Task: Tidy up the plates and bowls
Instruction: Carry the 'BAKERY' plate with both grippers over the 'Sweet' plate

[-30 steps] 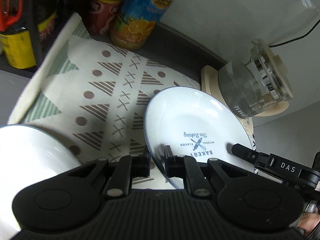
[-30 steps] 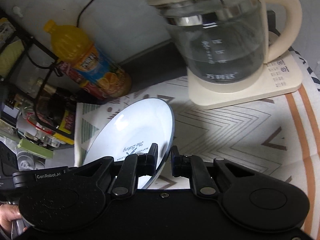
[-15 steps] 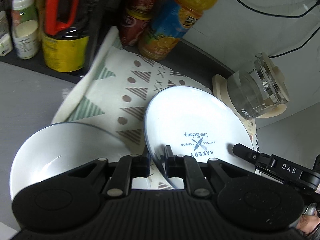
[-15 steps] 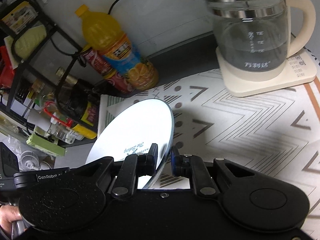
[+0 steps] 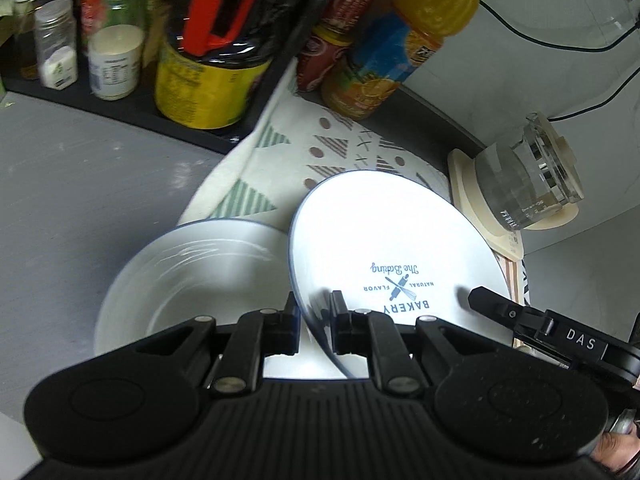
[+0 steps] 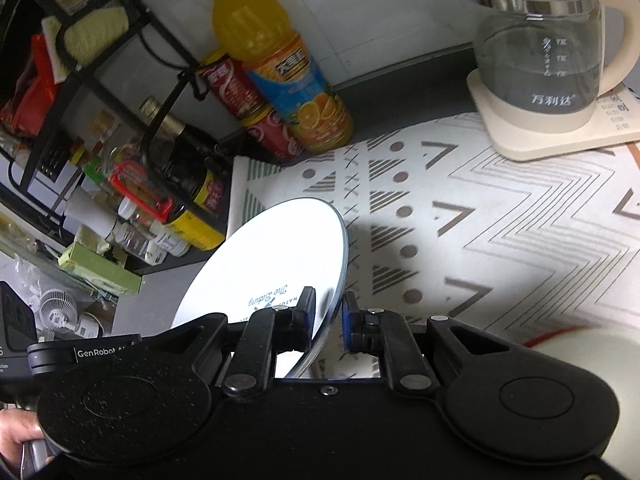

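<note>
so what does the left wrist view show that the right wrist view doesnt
Only the left wrist view shows the white bowl beside the plate, on the grey counter. Only the right wrist view shows the small fan. Both show the plate, held at opposite edges by the left gripper and right gripper, plus the juice bottle and kettle.

a white plate (image 5: pixel 384 248) with a thin blue rim, printed "the baking, natural flavor, bakery" in blue, tilts steeply in the air, my two grippers clamped on opposite edges of it. from my right side the plate (image 6: pixel 276 256) stands nearly edge-on above the patterned mat. below and beside it, a white blue-rimmed bowl (image 5: pixel 192 276) sits upright, empty, on the grey counter at the mat's edge.
</note>
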Demonstrator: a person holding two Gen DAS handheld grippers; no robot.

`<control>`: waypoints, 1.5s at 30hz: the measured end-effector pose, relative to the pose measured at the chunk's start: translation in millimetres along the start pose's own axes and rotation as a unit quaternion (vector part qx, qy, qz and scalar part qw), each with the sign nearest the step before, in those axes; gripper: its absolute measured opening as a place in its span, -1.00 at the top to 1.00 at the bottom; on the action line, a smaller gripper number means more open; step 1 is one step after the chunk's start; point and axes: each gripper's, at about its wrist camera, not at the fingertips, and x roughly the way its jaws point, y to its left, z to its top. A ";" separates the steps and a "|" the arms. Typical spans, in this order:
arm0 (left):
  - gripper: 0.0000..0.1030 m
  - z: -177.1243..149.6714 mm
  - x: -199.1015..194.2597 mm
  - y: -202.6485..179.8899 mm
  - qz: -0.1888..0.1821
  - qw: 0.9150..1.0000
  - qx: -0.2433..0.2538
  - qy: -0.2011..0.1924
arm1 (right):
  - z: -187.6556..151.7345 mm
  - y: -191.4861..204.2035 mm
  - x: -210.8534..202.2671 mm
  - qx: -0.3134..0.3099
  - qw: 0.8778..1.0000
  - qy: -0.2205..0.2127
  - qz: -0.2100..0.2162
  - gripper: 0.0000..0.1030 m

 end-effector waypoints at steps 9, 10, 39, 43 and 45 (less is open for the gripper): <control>0.76 -11.4 -16.8 38.0 0.006 1.000 -0.002 0.000 | -27.2 34.8 8.6 -0.014 1.000 0.002 -0.006 0.74; 0.76 -12.6 -17.7 42.1 0.007 1.000 -0.003 0.001 | -30.1 38.5 10.5 -0.017 1.000 0.004 -0.007 0.74; 0.73 -46.3 -7.4 86.7 0.022 0.998 0.036 0.040 | -97.0 77.6 36.9 -0.038 0.992 0.029 -0.120 0.73; 0.70 -50.2 -6.6 84.2 0.026 0.998 0.042 0.040 | -100.0 84.7 35.2 -0.043 0.988 0.024 -0.144 0.73; 0.70 -51.4 -6.0 82.8 0.025 0.998 0.044 0.040 | -101.9 86.0 31.7 -0.049 0.987 0.022 -0.149 0.73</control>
